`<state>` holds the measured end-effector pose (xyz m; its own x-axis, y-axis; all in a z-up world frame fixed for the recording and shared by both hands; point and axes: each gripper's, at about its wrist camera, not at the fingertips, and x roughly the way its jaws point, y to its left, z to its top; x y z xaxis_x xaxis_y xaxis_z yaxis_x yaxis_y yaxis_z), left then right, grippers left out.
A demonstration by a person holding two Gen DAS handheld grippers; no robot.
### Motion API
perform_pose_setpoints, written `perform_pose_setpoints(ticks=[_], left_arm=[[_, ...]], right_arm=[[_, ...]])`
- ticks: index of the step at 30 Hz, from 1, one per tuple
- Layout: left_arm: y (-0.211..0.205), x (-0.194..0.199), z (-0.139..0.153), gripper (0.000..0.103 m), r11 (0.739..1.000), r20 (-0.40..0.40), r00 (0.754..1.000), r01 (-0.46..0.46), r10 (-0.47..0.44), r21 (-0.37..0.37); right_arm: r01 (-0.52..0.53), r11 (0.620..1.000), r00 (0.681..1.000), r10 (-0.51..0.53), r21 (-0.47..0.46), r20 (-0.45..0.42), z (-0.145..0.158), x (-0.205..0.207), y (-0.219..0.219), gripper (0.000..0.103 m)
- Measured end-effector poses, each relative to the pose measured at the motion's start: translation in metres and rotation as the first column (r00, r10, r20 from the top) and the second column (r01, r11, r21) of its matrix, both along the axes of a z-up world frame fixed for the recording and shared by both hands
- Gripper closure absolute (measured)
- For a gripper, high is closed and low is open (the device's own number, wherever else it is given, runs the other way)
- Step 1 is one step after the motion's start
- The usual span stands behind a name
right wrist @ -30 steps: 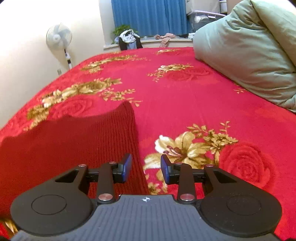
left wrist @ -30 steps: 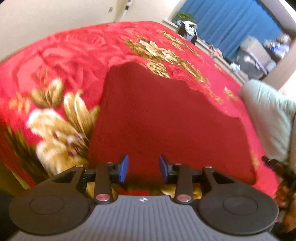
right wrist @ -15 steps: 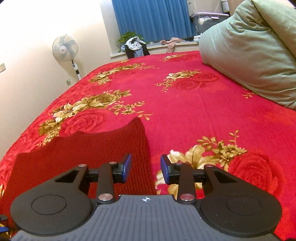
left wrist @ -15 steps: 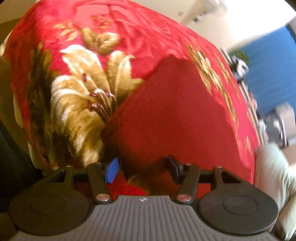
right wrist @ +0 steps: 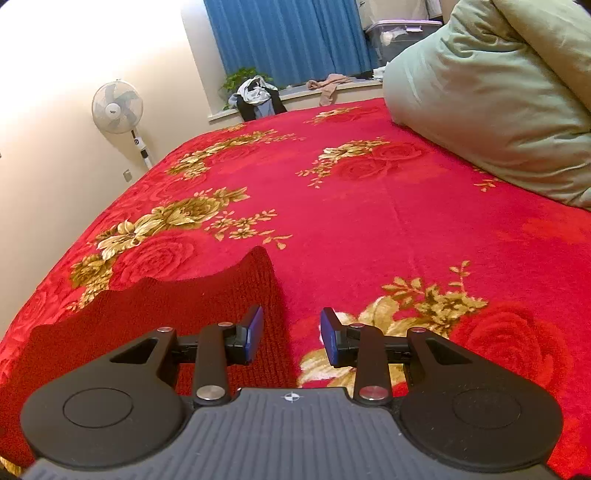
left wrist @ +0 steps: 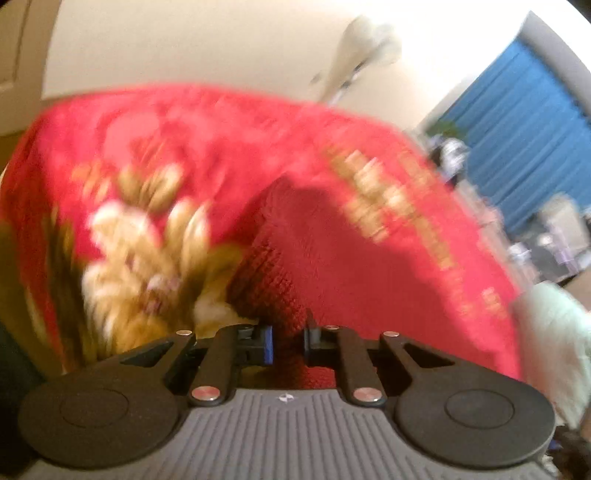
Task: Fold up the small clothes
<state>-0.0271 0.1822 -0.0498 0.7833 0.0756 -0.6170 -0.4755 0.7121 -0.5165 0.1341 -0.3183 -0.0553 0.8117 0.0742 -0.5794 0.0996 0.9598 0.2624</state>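
Observation:
A dark red knitted garment (right wrist: 147, 332) lies flat on the red flowered blanket (right wrist: 369, 221). In the blurred left wrist view my left gripper (left wrist: 287, 345) is shut on the near left corner of the garment (left wrist: 273, 288), and the cloth bunches up between the blue pads. My right gripper (right wrist: 291, 334) is open and empty, just above the garment's right edge, which runs between its fingers.
A large pale green duvet (right wrist: 498, 110) is heaped at the right of the bed. A white standing fan (right wrist: 116, 107) is by the left wall. Clothes (right wrist: 255, 98) lie on the sill under the blue curtain (right wrist: 288, 33). The bed's left edge drops off near the garment.
My left gripper has closed on the garment's near left corner and swung its view up. My right gripper has risen a little and stays open.

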Motion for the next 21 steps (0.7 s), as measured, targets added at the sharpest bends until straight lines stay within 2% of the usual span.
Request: perform_pose_setpoints(ticks=[1, 3, 4, 5, 6, 7, 10, 14, 17, 18, 21], left_arm=[[0.001, -0.01, 0.007, 0.089, 1.0, 0.032, 0.999, -0.017, 0.017, 0.003], [0.001, -0.008, 0.003, 0.089, 0.997, -0.013, 1.0, 0.009, -0.008, 0.074], [0.005, -0.004, -0.006, 0.089, 0.998, -0.074, 0.997, 0.0, 0.005, 0.069], [0.013, -0.001, -0.018, 0.089, 0.999, -0.154, 0.988, -0.028, 0.031, 0.019], [0.018, 0.0, -0.024, 0.089, 0.999, -0.196, 0.98, -0.049, 0.044, -0.024], [0.018, 0.0, -0.024, 0.089, 0.998, -0.196, 0.979, -0.057, 0.051, -0.027], [-0.003, 0.011, -0.004, 0.089, 0.993, -0.192, 0.981, 0.006, 0.017, 0.118], [-0.032, 0.032, 0.017, 0.089, 0.976, -0.249, 0.969, 0.048, 0.007, 0.215], [-0.079, 0.048, 0.046, 0.089, 0.92, -0.184, 0.98, 0.144, -0.081, 0.364], [-0.098, 0.053, 0.054, 0.089, 0.9, -0.164, 0.979, 0.176, -0.119, 0.398], [-0.164, 0.07, 0.075, 0.09, 0.832, -0.102, 0.954, 0.296, -0.282, 0.469]], right_arm=[[0.002, 1.0, 1.0, -0.002, -0.002, -0.001, 0.0, 0.0, 0.0, 0.068], [0.003, 1.0, 1.0, -0.003, -0.003, -0.002, 0.0, 0.0, 0.001, 0.068], [0.004, 1.0, 1.0, -0.004, -0.003, -0.003, 0.0, 0.0, 0.001, 0.068], [0.007, 1.0, 1.0, -0.007, -0.003, -0.004, 0.0, 0.0, 0.001, 0.068], [0.009, 1.0, 1.0, -0.009, -0.002, -0.002, 0.0, 0.001, 0.001, 0.068], [0.015, 1.0, 1.0, -0.015, 0.001, 0.0, 0.001, 0.001, 0.0, 0.068], [0.036, 0.999, 0.999, -0.037, 0.009, 0.003, 0.002, 0.0, -0.005, 0.068], [0.06, 0.998, 0.998, -0.06, 0.021, -0.004, 0.004, 0.002, -0.012, 0.068], [0.077, 0.996, 0.997, -0.078, 0.045, 0.009, 0.009, 0.003, -0.021, 0.068], [0.08, 0.995, 0.997, -0.081, 0.051, 0.015, 0.01, 0.004, -0.024, 0.071], [0.089, 0.994, 0.995, -0.092, 0.065, 0.035, 0.013, 0.005, -0.032, 0.081]])
